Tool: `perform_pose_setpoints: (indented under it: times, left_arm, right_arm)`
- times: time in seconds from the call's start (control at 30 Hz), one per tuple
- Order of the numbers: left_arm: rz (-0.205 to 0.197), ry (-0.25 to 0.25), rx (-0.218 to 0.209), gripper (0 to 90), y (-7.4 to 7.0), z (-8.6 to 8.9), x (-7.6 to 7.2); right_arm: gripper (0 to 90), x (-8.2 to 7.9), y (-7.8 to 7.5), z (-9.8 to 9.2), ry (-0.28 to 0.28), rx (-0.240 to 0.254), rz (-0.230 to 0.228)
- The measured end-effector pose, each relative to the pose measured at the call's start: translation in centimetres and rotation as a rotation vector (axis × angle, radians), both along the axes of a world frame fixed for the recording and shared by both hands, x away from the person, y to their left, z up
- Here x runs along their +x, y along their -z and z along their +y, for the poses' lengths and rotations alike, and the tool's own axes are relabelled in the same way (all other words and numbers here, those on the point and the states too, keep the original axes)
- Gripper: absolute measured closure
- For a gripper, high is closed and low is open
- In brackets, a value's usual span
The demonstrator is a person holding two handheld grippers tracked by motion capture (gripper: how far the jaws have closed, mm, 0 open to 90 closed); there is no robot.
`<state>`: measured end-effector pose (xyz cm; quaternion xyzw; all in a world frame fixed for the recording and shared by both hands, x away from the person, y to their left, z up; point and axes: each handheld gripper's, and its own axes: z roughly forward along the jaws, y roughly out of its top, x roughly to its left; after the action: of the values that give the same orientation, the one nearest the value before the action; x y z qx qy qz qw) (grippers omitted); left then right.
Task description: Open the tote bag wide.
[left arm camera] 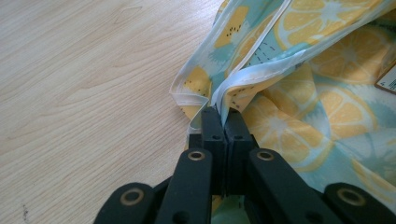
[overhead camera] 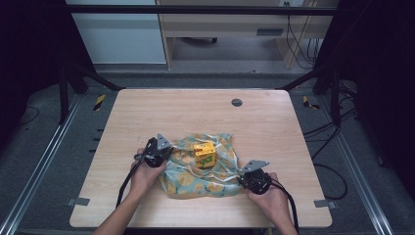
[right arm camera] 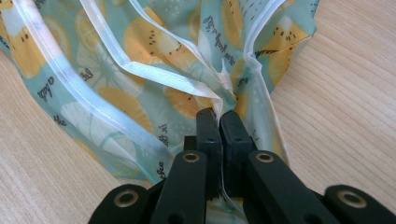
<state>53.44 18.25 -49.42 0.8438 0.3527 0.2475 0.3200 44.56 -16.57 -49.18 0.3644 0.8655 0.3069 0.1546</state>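
High view: cloth [overhead camera: 203, 169] lies on the near half of the table [overhead camera: 147, 112], box [overhead camera: 205, 154] sitting on it. I judge wrapping underway; next, draw the corners over the box.

Left gripper view: my left gripper [left arm camera: 219, 119] pinches a hem.

Right gripper view: my right gripper [right arm camera: 218, 119] is clamped on another hem.

Plain wood; grey floor [overhead camera: 44, 147] around.

A yellow box [overhead camera: 204, 153] sits on a crumpled citrus-print cloth [overhead camera: 203, 176] near the table's [overhead camera: 147, 112] front edge. Left of the box, the left gripper [overhead camera: 165, 148] meets the cloth's edge; to the box's right and nearer the person, the right gripper [overhead camera: 246, 174] touches the cloth's corner.
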Motion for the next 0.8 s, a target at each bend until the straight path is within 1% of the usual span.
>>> perform_pose_setpoints:
  times: [0.13,0.17,0.2,0.27,0.3,0.5,0.53,0.57,0.6,0.63,0.67,0.7,0.73,0.77,0.8]
  left_arm:
    - [0.0,0.0,0.011,89.6,0.1,-0.1,0.0]
    - [-0.004,0.002,0.018,89.6,0.1,-0.1,-0.1]
    - [-0.005,0.007,0.034,89.6,0.1,-0.2,-0.1]
    - [-0.01,0.007,0.04,89.6,0.1,-0.2,-0.1]
    - [-0.01,0.004,0.034,89.7,0.1,-0.2,-0.1]
    - [-0.009,0.003,0.029,89.6,0.2,-0.2,-0.2]
    - [-0.008,0.006,0.02,89.4,0.2,-0.2,-0.2]
    - [-0.005,0.013,0.006,86.1,0.2,-0.2,-0.3]
    - [-0.012,0.013,-0.006,86.1,0.2,-0.1,-0.4]
    - [-0.015,0.006,-0.006,81.6,0.1,0.0,-0.5]
    - [-0.021,-0.001,-0.017,76.3,0.0,0.1,-0.5]
    - [-0.027,-0.003,-0.026,70.5,-0.2,0.2,-0.6]
    - [-0.034,-0.007,-0.028,70.5,-0.4,0.2,-0.7]
    - [-0.046,-0.012,-0.031,67.0,-0.6,0.3,-0.8]
    - [-0.051,-0.015,-0.032,62.9,-0.9,0.3,-0.9]
  right_arm:
    - [87.9,0.0,0.0,-0.1,0.001,0.001,-0.002]
    - [87.9,0.0,0.0,-0.1,0.005,0.003,0.003]
    - [87.9,0.0,0.0,-0.1,0.005,0.003,0.003]
    - [87.9,0.0,0.0,-0.2,0.006,0.004,0.005]
    - [87.9,0.0,0.0,-0.2,0.003,0.004,0.001]
    - [87.6,0.0,0.0,-0.3,0.001,0.005,-0.001]
    - [87.1,0.0,0.0,-0.3,0.004,0.002,-0.002]
    - [83.2,-0.1,0.0,-0.2,0.004,-0.005,-0.008]
    - [83.2,-0.1,0.0,-0.2,0.004,-0.005,-0.008]
    - [80.4,-0.2,0.0,-0.2,0.001,-0.004,-0.015]
    - [77.1,-0.3,0.0,-0.1,-0.006,-0.003,-0.026]
    - [68.1,-0.4,-0.2,0.0,-0.006,0.003,-0.055]
    - [68.1,-0.4,-0.2,0.0,-0.006,0.003,-0.055]
    - [64.4,-0.5,-0.4,0.1,-0.005,0.008,-0.066]
    - [60.5,-0.6,-0.5,0.2,-0.009,0.015,-0.079]
